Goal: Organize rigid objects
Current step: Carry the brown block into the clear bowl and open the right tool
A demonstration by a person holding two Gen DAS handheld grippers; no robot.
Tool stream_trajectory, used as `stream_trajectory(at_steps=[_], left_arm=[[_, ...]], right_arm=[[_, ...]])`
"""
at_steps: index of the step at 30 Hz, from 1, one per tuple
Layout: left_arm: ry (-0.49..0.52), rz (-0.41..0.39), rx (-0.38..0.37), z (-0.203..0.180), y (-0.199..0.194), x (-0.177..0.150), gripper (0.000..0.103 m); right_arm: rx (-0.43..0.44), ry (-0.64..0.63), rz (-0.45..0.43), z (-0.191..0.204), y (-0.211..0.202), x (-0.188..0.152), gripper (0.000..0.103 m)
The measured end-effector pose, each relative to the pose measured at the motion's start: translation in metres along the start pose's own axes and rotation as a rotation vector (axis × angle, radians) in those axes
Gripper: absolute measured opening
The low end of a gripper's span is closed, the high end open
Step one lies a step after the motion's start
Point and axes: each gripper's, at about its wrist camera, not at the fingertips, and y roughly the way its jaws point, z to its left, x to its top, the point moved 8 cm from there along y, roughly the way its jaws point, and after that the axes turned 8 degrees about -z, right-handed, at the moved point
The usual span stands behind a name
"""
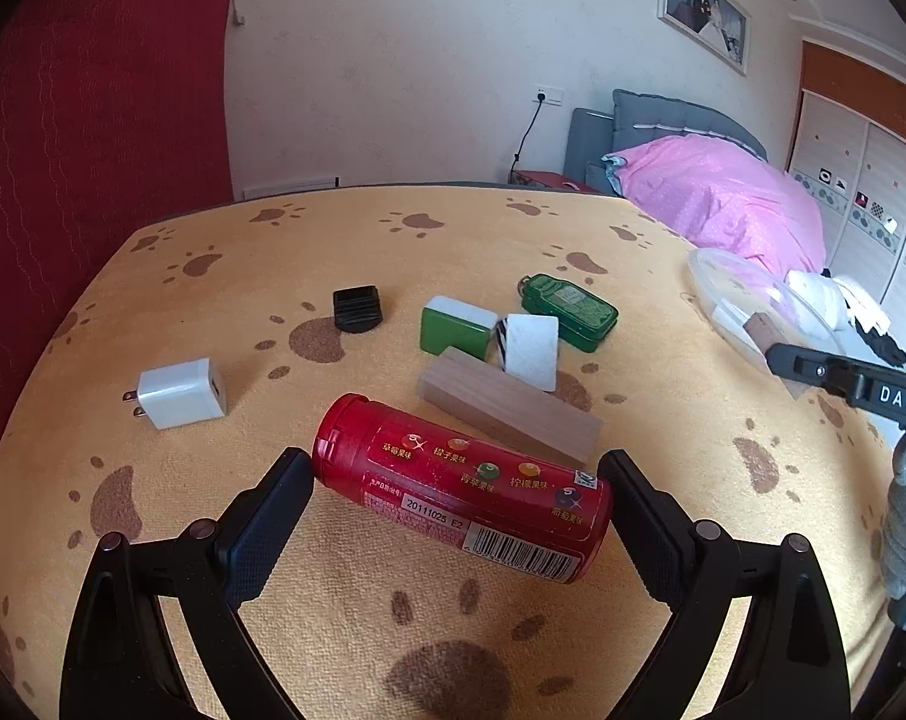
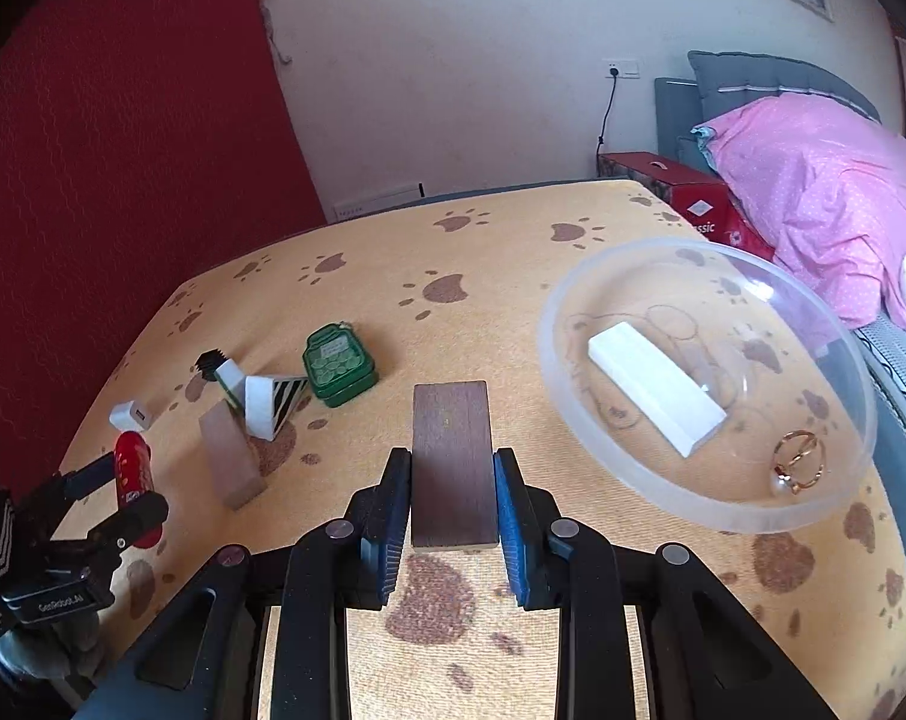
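Note:
A red candy can lies lengthwise between the pads of my left gripper, which touch its lid and its base, so the gripper is shut on it. My right gripper is shut on a dark brown wooden block and holds it above the cloth, just left of a clear plastic bowl. In the bowl are a white block and a gold ring. On the cloth lie a white charger, a black clip, a green-white tile, a striped white block, a green tin and a light wooden block.
The table wears a yellow cloth with brown paw prints. A red wall runs along its left side. A bed with a pink quilt and a red box stand beyond the right edge.

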Motion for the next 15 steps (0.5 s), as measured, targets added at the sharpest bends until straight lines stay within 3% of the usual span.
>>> stream_trajectory(at_steps=[15], left_arm=[[0.043, 0.019, -0.044, -0.054, 0.004, 0.006, 0.096]], right_arm=[[-0.123, 0.130, -0.069, -0.096, -0.014, 0.020, 0.029]])
